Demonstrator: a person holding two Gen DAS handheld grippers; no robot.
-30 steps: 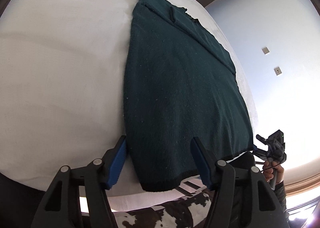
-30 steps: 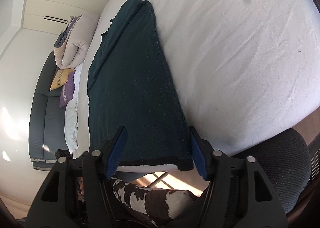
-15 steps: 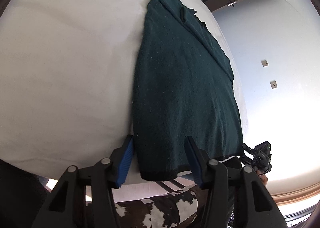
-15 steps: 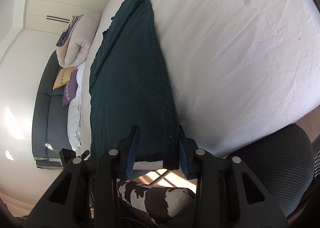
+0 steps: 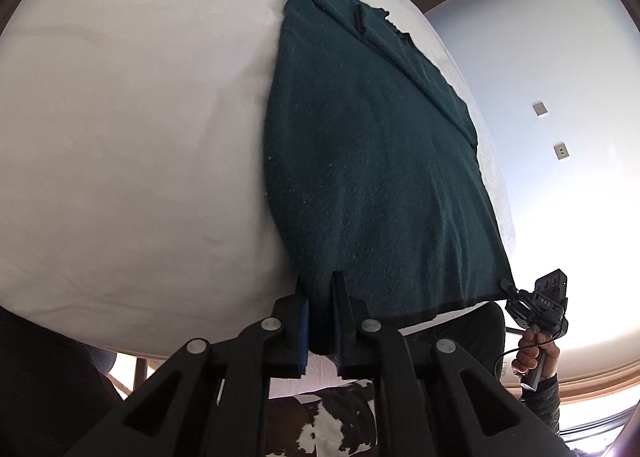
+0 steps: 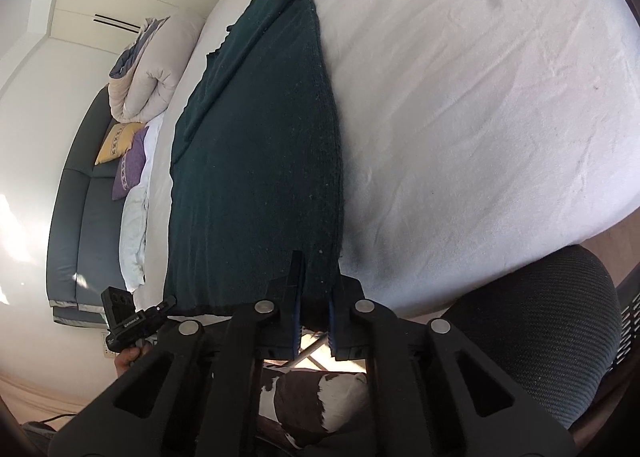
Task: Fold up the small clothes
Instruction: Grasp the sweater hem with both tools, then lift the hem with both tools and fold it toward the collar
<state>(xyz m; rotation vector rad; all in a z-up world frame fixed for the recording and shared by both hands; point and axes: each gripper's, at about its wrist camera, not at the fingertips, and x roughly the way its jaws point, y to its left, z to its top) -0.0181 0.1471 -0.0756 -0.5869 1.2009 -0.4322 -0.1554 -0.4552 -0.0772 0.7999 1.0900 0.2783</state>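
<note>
A dark green knitted garment [image 5: 372,161] lies flat on a white bed [image 5: 132,129], its hem at the near edge. My left gripper [image 5: 320,289] is shut on the hem's near left corner. My right gripper [image 6: 316,269] is shut on the hem's near right corner of the garment [image 6: 256,161], and it also shows far right in the left wrist view [image 5: 510,285]. The left gripper also shows at lower left in the right wrist view [image 6: 172,301].
The white bed [image 6: 480,117] spreads wide on both sides of the garment. A grey sofa [image 6: 80,217] with cushions and a rolled duvet [image 6: 152,69] stands beyond the bed. A black mesh chair [image 6: 540,329] is at near right. A cow-patterned fabric [image 6: 316,397] is below the grippers.
Both grippers went from open around the hem to shut on its corners. Both moved slightly forward onto the cloth.
</note>
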